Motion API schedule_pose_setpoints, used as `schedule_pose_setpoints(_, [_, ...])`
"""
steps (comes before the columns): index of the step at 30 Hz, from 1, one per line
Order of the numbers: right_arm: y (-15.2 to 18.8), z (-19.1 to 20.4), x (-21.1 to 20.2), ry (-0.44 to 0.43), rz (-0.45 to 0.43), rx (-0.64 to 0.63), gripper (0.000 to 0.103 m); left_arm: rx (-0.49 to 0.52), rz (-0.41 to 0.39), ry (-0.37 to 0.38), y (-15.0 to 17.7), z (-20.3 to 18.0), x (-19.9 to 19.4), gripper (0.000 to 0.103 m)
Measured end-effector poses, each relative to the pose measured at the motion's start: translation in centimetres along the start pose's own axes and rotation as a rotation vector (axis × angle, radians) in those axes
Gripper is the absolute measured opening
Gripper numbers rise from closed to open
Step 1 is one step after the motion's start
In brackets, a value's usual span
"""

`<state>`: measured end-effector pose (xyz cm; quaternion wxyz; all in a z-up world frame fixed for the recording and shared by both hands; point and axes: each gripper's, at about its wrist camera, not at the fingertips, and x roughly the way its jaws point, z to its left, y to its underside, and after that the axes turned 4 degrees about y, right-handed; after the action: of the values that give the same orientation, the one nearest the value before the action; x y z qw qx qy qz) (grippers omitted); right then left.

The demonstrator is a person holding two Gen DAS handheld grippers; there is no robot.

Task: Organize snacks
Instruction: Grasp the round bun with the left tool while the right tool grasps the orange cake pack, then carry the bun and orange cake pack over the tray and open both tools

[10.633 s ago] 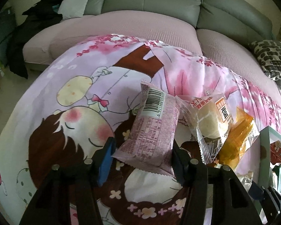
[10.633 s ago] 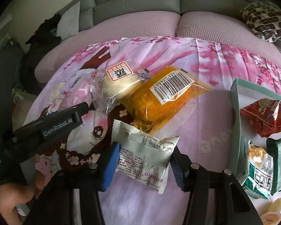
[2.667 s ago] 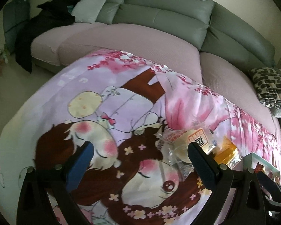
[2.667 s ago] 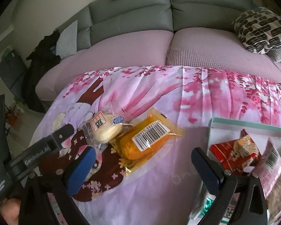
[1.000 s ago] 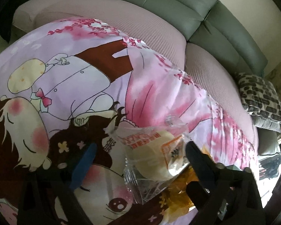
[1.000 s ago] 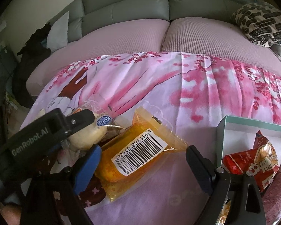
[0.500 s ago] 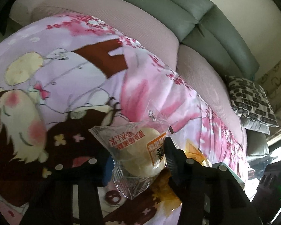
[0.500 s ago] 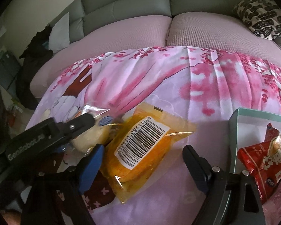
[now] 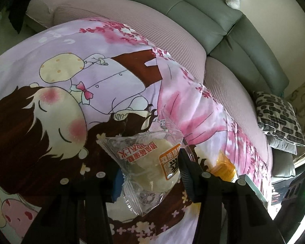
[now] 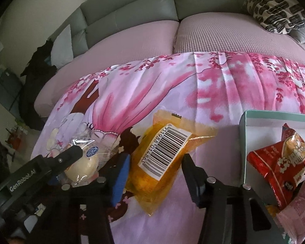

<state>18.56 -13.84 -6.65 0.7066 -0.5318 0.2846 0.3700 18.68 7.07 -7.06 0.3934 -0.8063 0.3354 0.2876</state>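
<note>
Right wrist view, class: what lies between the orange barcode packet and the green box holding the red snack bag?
Only bare pink cartoon-print cloth separates the orange packet from the green box; the right gripper, jaws closing around the packet, has one finger over that gap.

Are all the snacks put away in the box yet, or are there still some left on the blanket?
Not yet. The green box already holds a red snack bag. The left gripper is shut on the clear-wrapped bun. The right gripper's jaws are closing around the orange packet, which lies on the blanket. Those two go in next.
</note>
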Motion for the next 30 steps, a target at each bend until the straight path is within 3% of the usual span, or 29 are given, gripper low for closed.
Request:
schedule_pose_setpoints(18, [1.6, -1.0, -4.6, -0.040, -0.057, 0.024, 0.043, 0.053, -0.039, 0.058, 0.9, -2.4, -2.7, 0.050])
schedule_pose_setpoints(30, [1.7, -3.5, -10.3, -0.068, -0.168, 0.091, 0.043, 0.114, -0.058, 0.088, 1.8, -5.0, -4.3, 0.050])
